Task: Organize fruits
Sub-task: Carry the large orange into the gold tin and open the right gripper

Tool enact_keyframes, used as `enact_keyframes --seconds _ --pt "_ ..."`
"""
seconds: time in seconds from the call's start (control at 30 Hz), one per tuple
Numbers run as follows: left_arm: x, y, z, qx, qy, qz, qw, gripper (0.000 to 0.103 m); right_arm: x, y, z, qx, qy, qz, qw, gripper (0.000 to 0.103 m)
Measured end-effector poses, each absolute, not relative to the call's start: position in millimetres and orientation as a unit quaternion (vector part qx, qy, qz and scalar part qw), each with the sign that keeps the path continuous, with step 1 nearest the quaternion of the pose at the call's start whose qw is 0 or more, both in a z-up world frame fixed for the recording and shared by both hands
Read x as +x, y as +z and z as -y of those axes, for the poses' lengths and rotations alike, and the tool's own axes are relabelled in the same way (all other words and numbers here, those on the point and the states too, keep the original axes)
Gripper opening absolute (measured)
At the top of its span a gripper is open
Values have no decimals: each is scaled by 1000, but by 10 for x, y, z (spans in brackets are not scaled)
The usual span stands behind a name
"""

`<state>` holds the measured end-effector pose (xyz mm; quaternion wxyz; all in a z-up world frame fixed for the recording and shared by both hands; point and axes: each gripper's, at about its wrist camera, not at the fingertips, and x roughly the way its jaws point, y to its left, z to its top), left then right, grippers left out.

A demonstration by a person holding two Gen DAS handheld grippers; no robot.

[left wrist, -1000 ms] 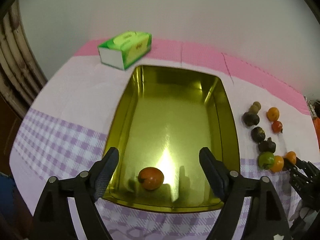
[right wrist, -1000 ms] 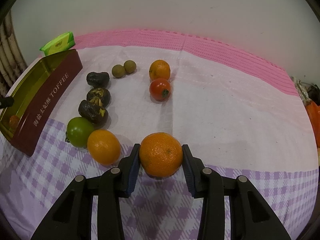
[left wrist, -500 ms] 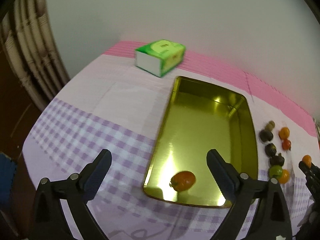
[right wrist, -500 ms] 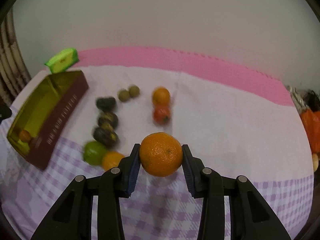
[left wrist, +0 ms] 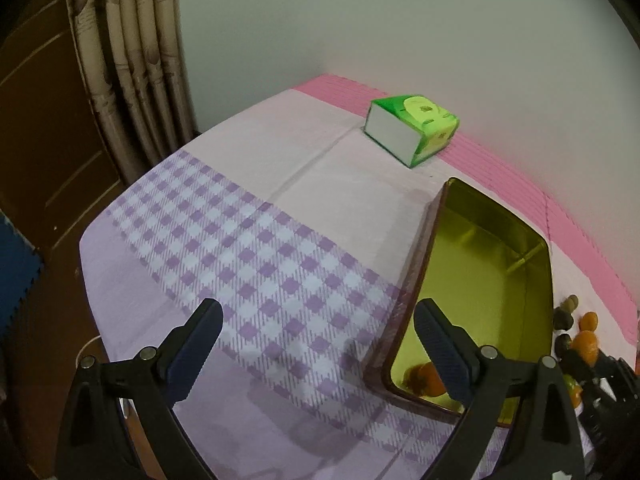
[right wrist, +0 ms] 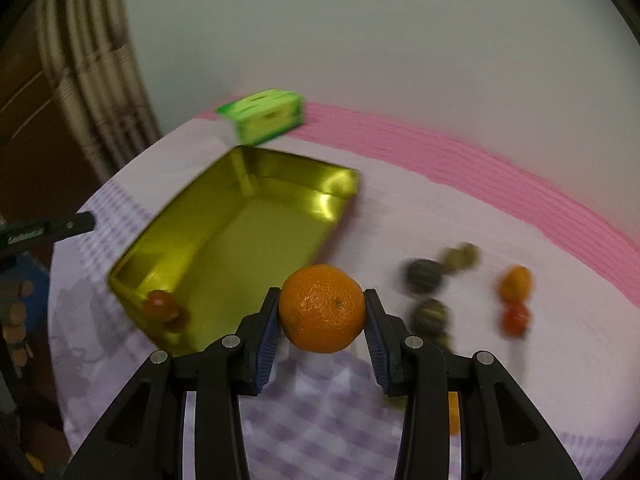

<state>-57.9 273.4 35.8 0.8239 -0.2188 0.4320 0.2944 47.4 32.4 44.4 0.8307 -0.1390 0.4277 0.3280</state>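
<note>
The right gripper (right wrist: 322, 310) is clamped on a round, pebbly-skinned orange (right wrist: 322, 307), pads pressed on its two sides, carried above the checked purple-and-white tablecloth (right wrist: 320, 408) at the near right corner of the shallow gold-lined rectangular tin (right wrist: 224, 240). One small reddish-orange fruit (right wrist: 162, 304) already lies in the tin's near left corner. The other fruits — dark ones (right wrist: 422, 274), a small orange one (right wrist: 516, 282) and a red one (right wrist: 515, 318) — lie loose on the cloth to the right, blurred by motion.

The step in hand looks like delivery of the orange into the tin. To do it well, carry the fruit left and farther until it is squarely over the bare gold floor, not over the rim; lower it close to the bottom before parting the jaws, since a round fruit let go from height will likely roll or bounce on smooth metal. Setting it beside the fruit already there, not on it, would keep things tidy.

The left gripper (left wrist: 318, 338) stands wide open and holds nothing, hovering over the cloth just left of the tin's near end, its right finger overlapping the rim in its own view. It should stay clear of the drop. The green tissue box (left wrist: 412, 130) sits beyond the tin's far end, out of the way.
</note>
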Motion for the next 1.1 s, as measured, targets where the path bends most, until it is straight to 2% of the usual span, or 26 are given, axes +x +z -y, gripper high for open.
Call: enact_keyframes --seconds 0.23,0.6,1.1 --pt "-558 342 -2677 -209 285 -434 828 95 379 233 -825 -178 361 -435 805 41" --pt "-557 305 -2714 -218 287 -438 824 95 456 -99 -1095 -198 360 -476 777 41" --pt "-550 278 -2707 -218 286 -442 822 95 407 -124 -1082 -207 364 -475 774 41"
